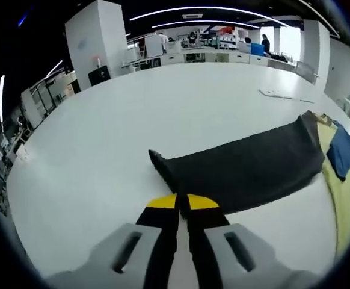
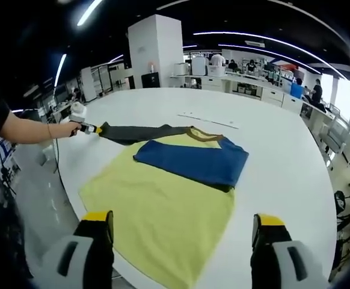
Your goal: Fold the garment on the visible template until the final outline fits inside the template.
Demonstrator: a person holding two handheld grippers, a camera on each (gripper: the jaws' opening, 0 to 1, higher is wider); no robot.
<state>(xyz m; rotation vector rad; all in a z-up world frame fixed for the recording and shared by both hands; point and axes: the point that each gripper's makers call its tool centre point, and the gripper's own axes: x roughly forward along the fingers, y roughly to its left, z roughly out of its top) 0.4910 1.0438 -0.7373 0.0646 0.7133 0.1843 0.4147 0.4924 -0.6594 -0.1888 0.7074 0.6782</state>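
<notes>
My left gripper (image 1: 182,203) is clenched on the dark sleeve (image 1: 247,165) of the garment (image 2: 163,205), which lies on the white table (image 2: 271,144); I should carry it flat across the blue fold (image 2: 193,158); my right gripper (image 2: 184,232) is released.

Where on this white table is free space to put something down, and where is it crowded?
Bare white table lies right of the yellow-and-blue garment and beyond its dark sleeve, up to thin white strips. The garment crowds the near edge.
</notes>
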